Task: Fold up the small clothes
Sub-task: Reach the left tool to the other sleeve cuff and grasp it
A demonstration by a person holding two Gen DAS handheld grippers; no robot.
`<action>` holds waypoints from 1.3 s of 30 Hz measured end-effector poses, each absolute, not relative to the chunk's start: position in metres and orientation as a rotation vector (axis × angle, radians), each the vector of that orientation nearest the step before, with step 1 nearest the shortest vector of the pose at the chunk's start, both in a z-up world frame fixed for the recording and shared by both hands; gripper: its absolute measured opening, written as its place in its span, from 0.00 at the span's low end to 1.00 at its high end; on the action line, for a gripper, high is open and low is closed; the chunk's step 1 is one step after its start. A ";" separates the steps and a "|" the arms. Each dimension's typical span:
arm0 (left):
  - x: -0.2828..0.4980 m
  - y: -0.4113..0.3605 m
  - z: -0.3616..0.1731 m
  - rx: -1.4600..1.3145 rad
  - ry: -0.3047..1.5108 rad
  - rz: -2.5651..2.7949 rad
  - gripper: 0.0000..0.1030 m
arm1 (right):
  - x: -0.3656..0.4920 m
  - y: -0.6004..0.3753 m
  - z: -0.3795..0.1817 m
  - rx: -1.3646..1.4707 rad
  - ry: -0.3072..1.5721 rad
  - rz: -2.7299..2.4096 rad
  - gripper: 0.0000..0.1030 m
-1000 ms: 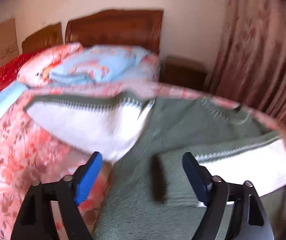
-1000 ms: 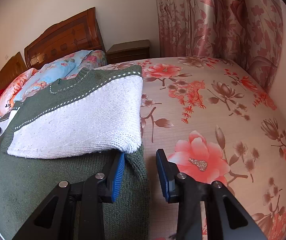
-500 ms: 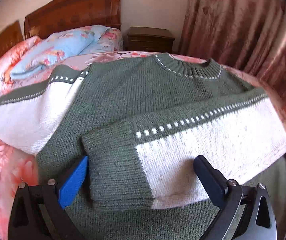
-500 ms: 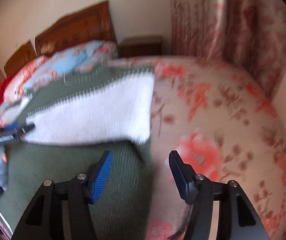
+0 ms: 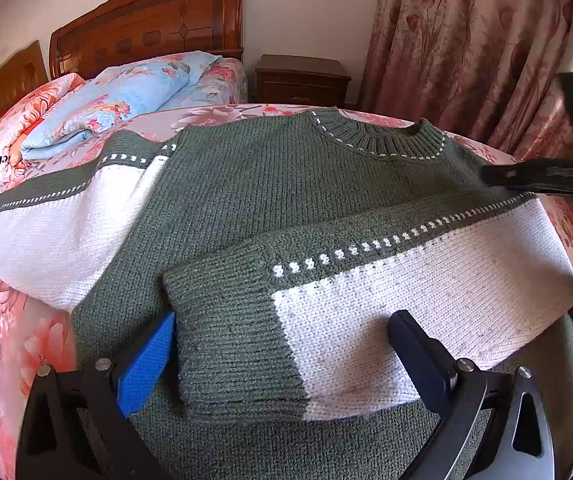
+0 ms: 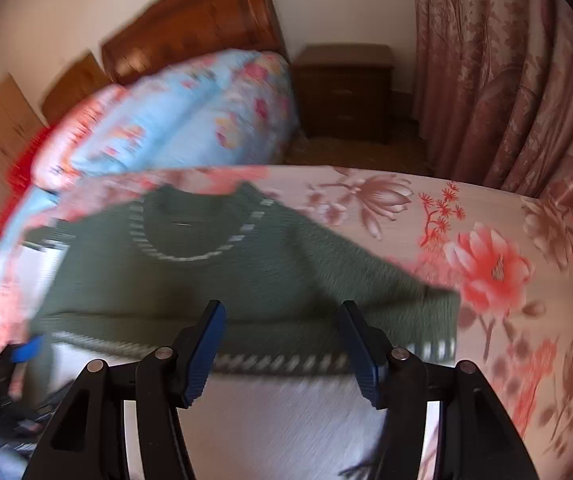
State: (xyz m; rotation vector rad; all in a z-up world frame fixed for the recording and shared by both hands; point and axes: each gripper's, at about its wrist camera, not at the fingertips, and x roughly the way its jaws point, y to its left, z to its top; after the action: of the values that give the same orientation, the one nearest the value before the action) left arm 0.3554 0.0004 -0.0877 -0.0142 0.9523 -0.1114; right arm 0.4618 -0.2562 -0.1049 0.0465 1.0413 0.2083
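A green and white knit sweater (image 5: 286,184) lies flat on the flowered bed, collar (image 5: 378,142) at the far end. Its right sleeve (image 5: 426,292) is folded across the chest, and the green cuff (image 5: 226,320) lies between the wide-open jaws of my left gripper (image 5: 282,360), which do not press on it. The other sleeve (image 5: 58,232) spreads out to the left. My right gripper (image 6: 284,346) hovers over the sweater (image 6: 246,280) near the folded sleeve's shoulder end; its jaws are closing slightly with only flat knit below them, nothing pinched. That view is blurred.
The bed sheet (image 6: 486,264) extends bare to the right of the sweater. Folded quilts and pillows (image 5: 98,100) are stacked toward the wooden headboard (image 5: 158,20). A nightstand (image 5: 302,80) and long curtains (image 5: 466,48) stand beyond the bed's far edge.
My right gripper opened, left the sweater's side edge and swung fast toward the collar. My left gripper came down over the folded sleeve's cuff, then held still.
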 end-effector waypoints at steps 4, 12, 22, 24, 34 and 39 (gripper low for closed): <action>0.355 0.000 -0.088 -0.013 0.953 -0.111 1.00 | 0.476 -0.276 -0.108 0.042 1.030 0.099 0.46; 0.356 0.001 -0.088 -0.013 0.953 -0.111 1.00 | 0.460 -0.284 -0.094 0.099 1.026 0.091 0.40; 0.355 0.001 -0.088 -0.015 0.952 -0.110 1.00 | 0.453 -0.264 -0.101 0.039 1.043 0.131 0.39; 0.354 0.001 -0.088 -0.016 0.952 -0.109 1.00 | 0.447 -0.270 -0.092 0.051 1.041 0.034 0.39; 0.354 0.002 -0.088 -0.015 0.952 -0.109 1.00 | 0.326 -0.214 -0.103 -0.119 0.974 0.112 0.40; 0.353 0.002 -0.087 -0.018 0.950 -0.107 1.00 | 0.312 -0.231 -0.101 -0.043 0.935 0.101 0.41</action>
State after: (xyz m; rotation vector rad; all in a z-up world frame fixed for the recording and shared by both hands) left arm 0.3530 0.0019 -0.0873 -0.0182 0.9504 -0.1072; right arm 0.3119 -0.2310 -0.1007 -0.0429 0.9351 0.1006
